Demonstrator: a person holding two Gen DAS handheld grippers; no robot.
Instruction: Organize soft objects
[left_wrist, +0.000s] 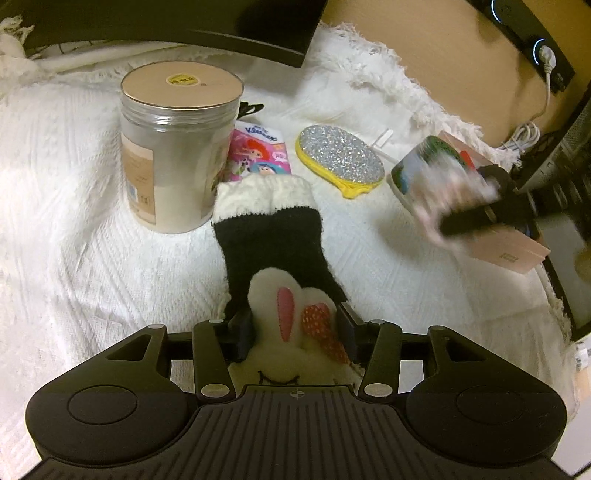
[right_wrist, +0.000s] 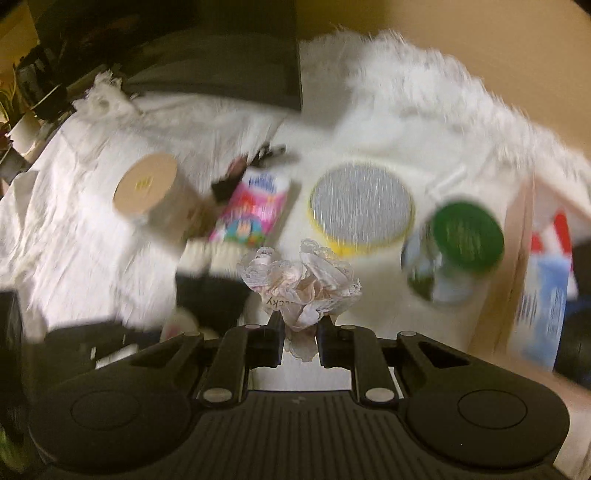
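Jar: ahead-left of left claw; a swinging sock could topple it.
Sock: toe between left claw's half-wide jaws, cuff trailing ahead; may slip free.
Scrunchie: pinched in narrow right claw; thin hold, blurred travel could shake it loose.

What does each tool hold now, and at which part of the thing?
The left tool holds the bunny sock at its rabbit-face end. The right tool is shut on the lacy scrunchie, pinching its near edge.
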